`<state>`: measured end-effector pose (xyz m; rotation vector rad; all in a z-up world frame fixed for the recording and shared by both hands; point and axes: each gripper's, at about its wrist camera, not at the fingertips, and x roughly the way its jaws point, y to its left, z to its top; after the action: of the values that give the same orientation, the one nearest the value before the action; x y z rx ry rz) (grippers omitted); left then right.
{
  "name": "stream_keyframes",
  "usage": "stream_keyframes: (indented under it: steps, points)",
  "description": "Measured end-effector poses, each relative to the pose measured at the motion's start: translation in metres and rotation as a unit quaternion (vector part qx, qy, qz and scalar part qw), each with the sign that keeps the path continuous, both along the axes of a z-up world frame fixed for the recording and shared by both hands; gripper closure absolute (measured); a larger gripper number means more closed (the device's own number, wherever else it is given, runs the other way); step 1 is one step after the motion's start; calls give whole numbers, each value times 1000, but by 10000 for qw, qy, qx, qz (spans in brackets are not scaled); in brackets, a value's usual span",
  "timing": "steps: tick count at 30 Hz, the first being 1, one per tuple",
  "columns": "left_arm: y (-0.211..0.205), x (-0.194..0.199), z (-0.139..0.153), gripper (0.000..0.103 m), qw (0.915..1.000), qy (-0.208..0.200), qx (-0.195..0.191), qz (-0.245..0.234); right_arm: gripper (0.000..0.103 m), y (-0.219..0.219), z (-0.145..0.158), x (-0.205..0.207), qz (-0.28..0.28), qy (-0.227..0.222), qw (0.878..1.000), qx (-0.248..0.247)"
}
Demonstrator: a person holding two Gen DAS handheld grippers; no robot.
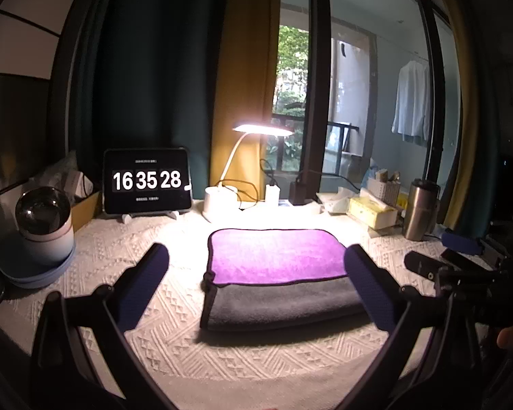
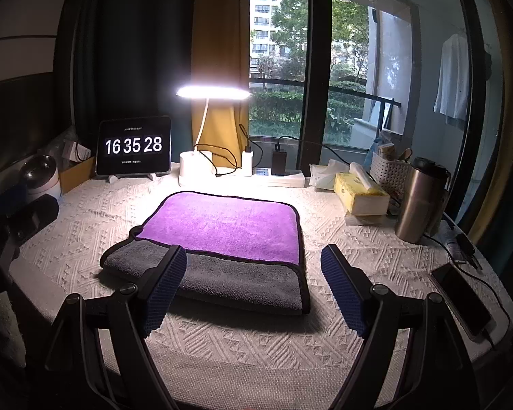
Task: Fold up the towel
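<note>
Your towel (image 2: 222,235) lies in the middle of the white tablecloth (image 2: 342,239), already folded, purple on top and a gray strip on the near side. It looks like one more fold is left, or you may be done. Both your tools are wide open and hold nothing. Your left gripper (image 1: 256,283) hangs over the near edge, and so does your right gripper (image 2: 253,290). To fold again, pinch the two near corners and lift them to the far edge together.

At the far right, a white basket (image 2: 390,171) holds some small things, but it is too dim to tell what. The yellow tissue box (image 2: 360,194) has a tissue poking out
</note>
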<state>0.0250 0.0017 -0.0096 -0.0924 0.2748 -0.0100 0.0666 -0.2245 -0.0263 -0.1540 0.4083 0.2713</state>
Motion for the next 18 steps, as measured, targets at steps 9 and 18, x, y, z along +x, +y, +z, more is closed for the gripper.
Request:
stream_keyframes:
  steps: [9,18]
  points:
    - [1,22,-3,0,9997,223,74,-25,20,0,1,19,-16,107,9999,20]
    - [7,47,-10,0,9988,478,-33,25,20,-4,-1,42,-30,224,9997,24]
